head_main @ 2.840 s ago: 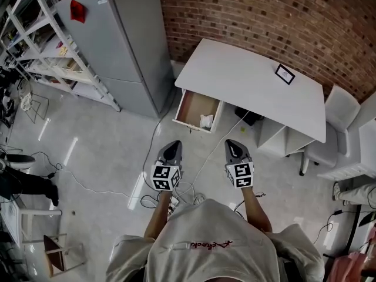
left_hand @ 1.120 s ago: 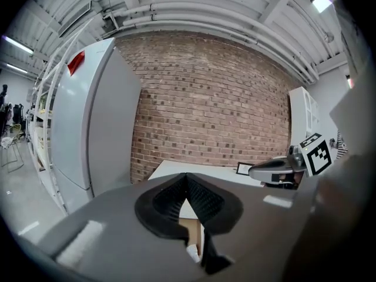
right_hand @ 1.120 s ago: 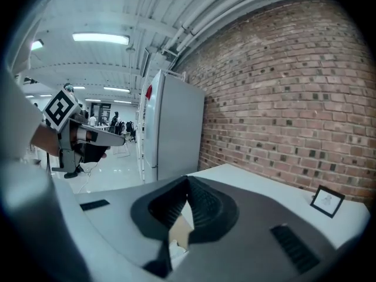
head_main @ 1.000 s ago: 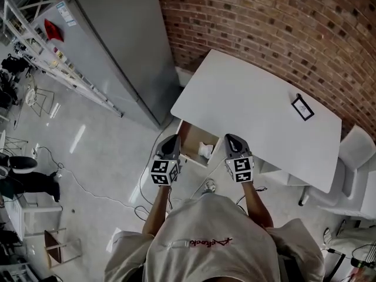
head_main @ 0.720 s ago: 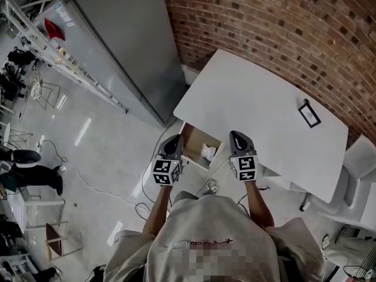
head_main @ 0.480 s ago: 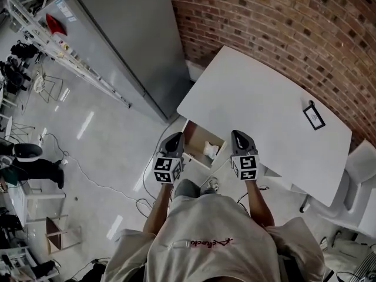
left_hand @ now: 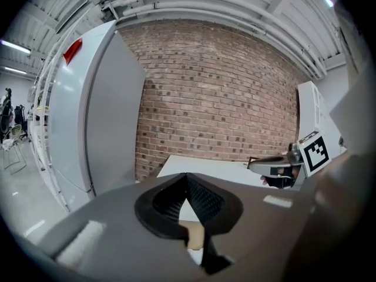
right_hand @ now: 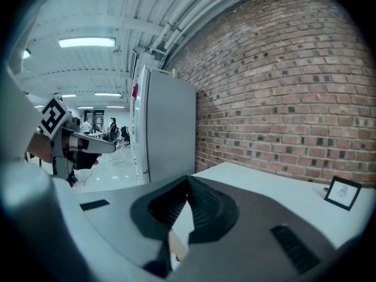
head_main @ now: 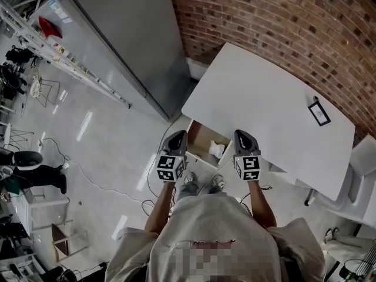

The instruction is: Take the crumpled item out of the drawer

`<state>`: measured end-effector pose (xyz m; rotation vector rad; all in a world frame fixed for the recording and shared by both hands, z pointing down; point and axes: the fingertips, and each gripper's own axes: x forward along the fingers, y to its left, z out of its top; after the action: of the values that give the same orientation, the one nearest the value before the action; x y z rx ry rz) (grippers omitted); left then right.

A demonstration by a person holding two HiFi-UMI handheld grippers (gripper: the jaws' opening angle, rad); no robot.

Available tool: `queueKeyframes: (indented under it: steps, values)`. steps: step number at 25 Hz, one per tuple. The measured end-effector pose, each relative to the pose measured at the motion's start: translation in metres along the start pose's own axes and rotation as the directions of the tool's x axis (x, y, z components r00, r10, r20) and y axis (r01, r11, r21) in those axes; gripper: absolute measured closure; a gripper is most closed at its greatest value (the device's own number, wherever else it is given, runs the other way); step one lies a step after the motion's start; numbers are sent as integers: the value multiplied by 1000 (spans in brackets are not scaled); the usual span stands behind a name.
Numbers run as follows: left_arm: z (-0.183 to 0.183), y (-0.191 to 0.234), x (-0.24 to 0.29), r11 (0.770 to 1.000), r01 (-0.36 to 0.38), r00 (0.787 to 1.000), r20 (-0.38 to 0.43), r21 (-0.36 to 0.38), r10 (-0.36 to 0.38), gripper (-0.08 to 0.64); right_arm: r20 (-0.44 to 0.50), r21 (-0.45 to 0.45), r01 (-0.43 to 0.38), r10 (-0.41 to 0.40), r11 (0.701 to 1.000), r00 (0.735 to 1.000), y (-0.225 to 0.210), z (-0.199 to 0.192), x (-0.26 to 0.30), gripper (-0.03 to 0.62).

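Note:
In the head view a drawer (head_main: pixel 202 138) stands pulled out from under the front edge of the white table (head_main: pixel 258 98). A white crumpled item (head_main: pixel 216 150) lies in its right part. My left gripper (head_main: pixel 178 136) is held just left of the drawer, above the floor, jaws shut and empty. My right gripper (head_main: pixel 242 135) hovers just right of the drawer over the table's front edge, also shut with nothing in it. In the left gripper view the pads (left_hand: pixel 197 198) meet. The right gripper view shows its pads (right_hand: pixel 197 201) closed together as well.
A grey refrigerator (head_main: pixel 117 34) stands left of the table against the brick wall (head_main: pixel 282 16). A small framed card (head_main: pixel 321 111) sits on the table's far right. White shelving (head_main: pixel 35 34) is at far left, cables (head_main: pixel 100 187) cross the floor, and a white chair (head_main: pixel 361 175) stands right.
The person has stepped closer to the table, so the drawer now lies right between the two grippers. Both grippers stay shut and level.

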<state>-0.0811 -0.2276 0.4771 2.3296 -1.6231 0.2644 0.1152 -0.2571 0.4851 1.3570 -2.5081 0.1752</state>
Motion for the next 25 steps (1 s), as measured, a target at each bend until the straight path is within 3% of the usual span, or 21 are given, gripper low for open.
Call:
queueKeyframes:
  steps: [14, 25]
  values:
    - [-48, 50, -2, 996, 66, 994, -88, -61, -71, 551, -117, 41, 62, -57, 997, 992, 37, -40, 22, 580]
    - [-140, 48, -10, 990, 74, 965, -240, -124, -103, 551, -251, 97, 34, -9, 995, 968, 63, -121, 26, 580]
